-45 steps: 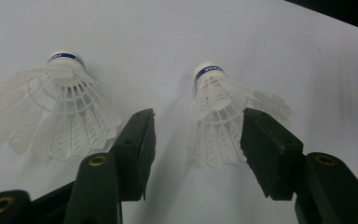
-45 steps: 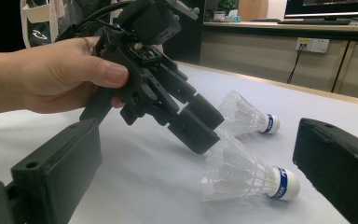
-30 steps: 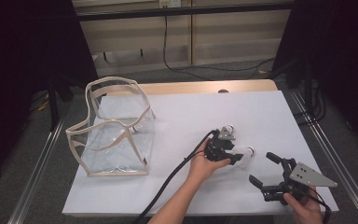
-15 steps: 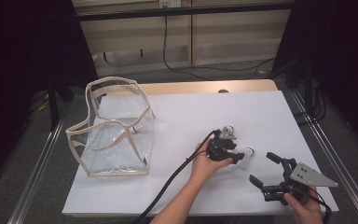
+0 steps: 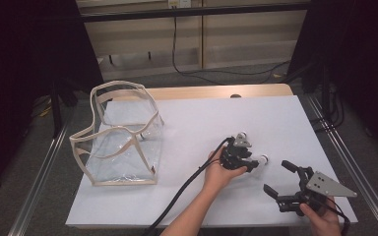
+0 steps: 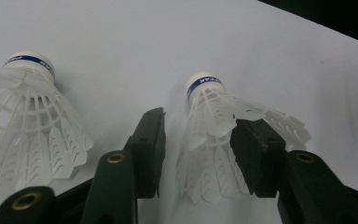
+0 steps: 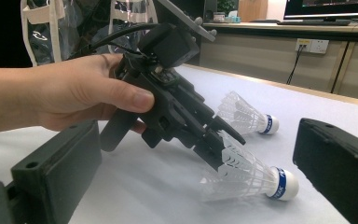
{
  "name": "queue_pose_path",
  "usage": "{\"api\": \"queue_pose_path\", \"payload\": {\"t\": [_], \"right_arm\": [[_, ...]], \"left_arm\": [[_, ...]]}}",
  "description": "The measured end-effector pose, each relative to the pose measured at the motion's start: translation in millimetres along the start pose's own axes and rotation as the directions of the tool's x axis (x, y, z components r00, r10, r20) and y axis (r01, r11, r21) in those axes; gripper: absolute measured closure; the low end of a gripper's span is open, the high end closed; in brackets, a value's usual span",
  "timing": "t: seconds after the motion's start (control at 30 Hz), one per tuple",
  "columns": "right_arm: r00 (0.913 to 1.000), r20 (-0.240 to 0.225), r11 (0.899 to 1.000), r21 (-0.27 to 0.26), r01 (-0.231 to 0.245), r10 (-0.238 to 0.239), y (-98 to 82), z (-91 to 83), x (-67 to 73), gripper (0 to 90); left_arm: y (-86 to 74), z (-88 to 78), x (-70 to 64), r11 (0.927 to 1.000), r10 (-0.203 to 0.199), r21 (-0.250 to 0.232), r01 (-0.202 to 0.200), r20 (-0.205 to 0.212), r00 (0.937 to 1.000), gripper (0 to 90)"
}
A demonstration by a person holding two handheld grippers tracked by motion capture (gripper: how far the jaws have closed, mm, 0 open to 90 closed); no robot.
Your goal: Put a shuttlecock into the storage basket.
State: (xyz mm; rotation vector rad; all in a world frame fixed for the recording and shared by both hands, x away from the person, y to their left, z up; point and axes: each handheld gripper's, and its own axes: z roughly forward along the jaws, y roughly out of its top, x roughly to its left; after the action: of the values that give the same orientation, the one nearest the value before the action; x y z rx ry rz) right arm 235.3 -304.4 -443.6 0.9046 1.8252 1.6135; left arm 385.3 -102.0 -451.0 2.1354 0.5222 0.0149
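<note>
Two white plastic shuttlecocks with blue-banded corks lie on the white table (image 5: pixel 202 118). The nearer shuttlecock (image 5: pixel 262 159) (image 6: pixel 205 93) (image 7: pixel 256 177) lies with its skirt between the jaws of my left gripper (image 5: pixel 253 164) (image 6: pixel 204 122) (image 7: pixel 223 151). Those jaws have just been closing. One jaw touches the skirt and the other stands a small gap off it. The second shuttlecock (image 5: pixel 242 136) (image 6: pixel 28 93) (image 7: pixel 247 116) lies just beyond, untouched. My right gripper (image 5: pixel 279 178) rests open near the front right, pointing at the left gripper, with nothing between its fingers.
A clear plastic bag (image 5: pixel 120 147) with beige trim stands open-topped on the table's left side. The left gripper's black cable (image 5: pixel 187 196) trails back to the front edge. Metal rails run along both table sides.
The left gripper's jaws have narrowed around the nearer shuttlecock's skirt, with the hand barely shifting. The right gripper has stayed put.
</note>
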Motion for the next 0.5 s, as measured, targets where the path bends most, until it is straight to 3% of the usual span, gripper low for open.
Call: {"api": "queue_pose_path", "payload": {"t": [0.5], "right_arm": [[1.0000,-0.001,1.000,-0.001,-0.001,0.001,-0.1,-0.4,-0.6,0.7]], "left_arm": [[0.9,6.5,-0.5,1.0000,0.007,0.004,-0.007,-0.010,0.9999,58.5]]}}
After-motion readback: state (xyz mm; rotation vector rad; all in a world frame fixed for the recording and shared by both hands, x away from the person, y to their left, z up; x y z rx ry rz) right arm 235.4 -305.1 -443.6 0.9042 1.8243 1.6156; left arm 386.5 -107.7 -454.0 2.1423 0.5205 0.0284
